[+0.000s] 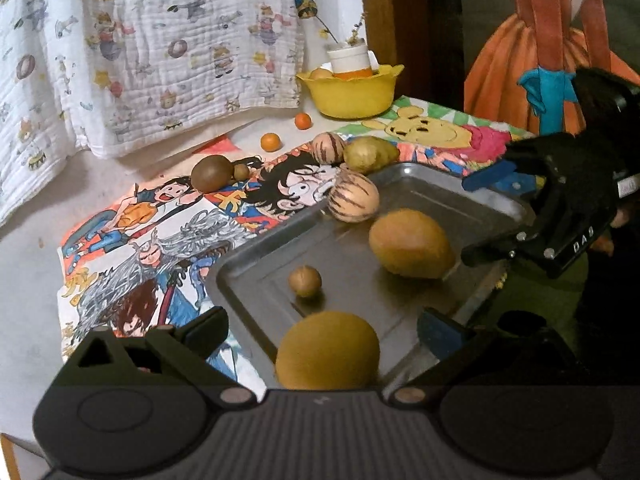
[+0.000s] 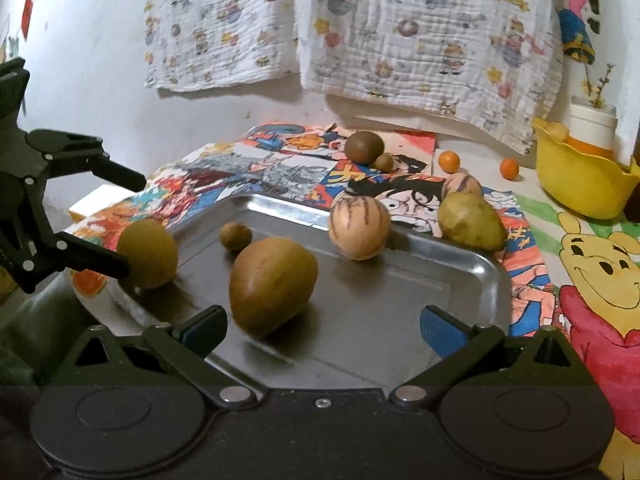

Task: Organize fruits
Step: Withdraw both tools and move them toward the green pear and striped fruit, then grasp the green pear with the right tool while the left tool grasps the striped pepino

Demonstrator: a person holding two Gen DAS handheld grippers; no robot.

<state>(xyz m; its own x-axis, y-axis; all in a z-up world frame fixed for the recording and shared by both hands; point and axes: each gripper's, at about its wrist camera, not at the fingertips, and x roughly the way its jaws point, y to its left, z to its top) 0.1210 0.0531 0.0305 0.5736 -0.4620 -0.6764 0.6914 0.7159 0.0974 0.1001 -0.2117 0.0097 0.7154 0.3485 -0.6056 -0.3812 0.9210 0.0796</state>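
Metal tray (image 2: 472,280) carries four fruits. Left gripper (image 1: 324,332) fingers stand wide around a round brown fruit (image 1: 327,350); right gripper (image 2: 324,328) fingers stand wide, empty.

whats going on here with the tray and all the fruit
A person with a handheld gripper in each hand is gathering fruit onto a metal tray. Four pieces sit in it: a big brown oval fruit, a small round one, a striped one at the far rim, and a round brown fruit near the left gripper, which is open around it. The right gripper hangs open over the tray, holding nothing. More fruit waits on the cartoon mat, beside a yellow bowl.
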